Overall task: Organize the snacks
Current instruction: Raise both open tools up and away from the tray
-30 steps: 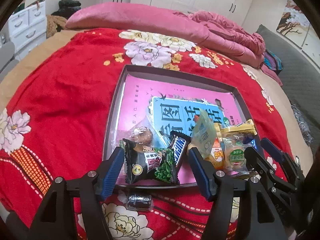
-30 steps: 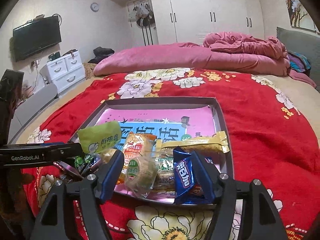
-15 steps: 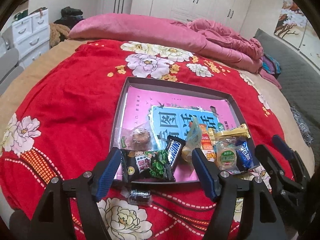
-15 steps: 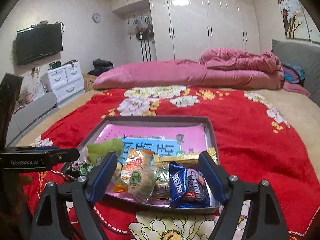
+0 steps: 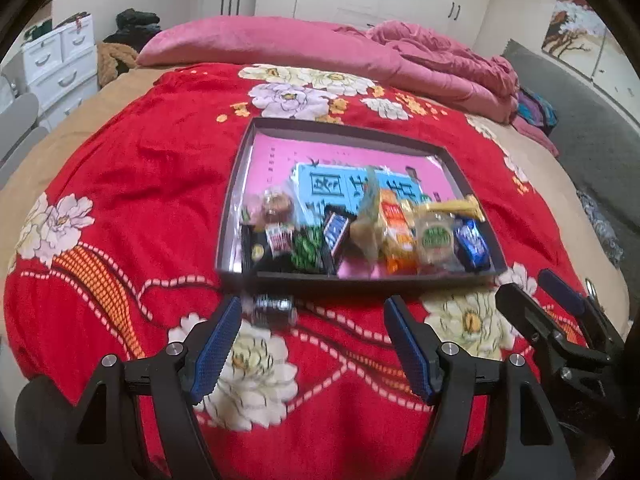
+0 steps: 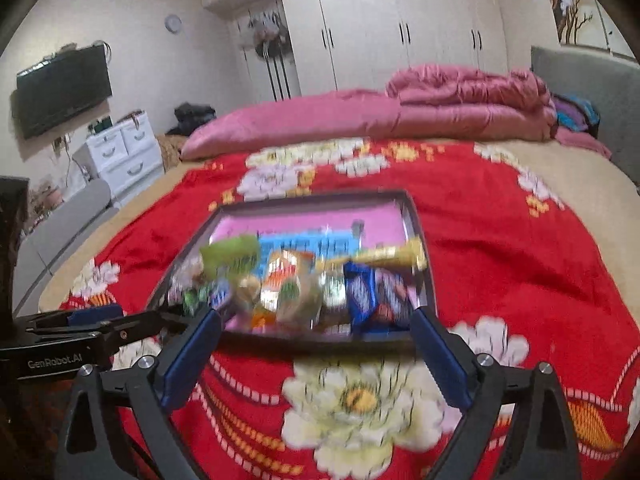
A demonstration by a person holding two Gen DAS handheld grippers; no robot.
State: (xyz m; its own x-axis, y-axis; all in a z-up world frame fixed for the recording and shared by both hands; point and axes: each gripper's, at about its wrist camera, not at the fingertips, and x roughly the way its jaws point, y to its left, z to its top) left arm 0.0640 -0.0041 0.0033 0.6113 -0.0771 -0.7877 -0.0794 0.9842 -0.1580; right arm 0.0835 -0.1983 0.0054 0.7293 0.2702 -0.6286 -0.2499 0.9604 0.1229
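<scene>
Red blanket [image 5: 132,184] holds one small dark snack [image 5: 273,309], just in front of the tray [image 5: 360,278]. It lies sideways, nearest the left gripper [image 5: 314,346], by its left finger. Both left and right gripper [image 6: 316,354] are wide, holding nothing.

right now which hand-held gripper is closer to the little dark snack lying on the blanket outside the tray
Left. The left hand-held gripper is open with the small dark snack just ahead of its left finger. The right hand-held gripper sits off to the right, in front of the tray's right half.
</scene>
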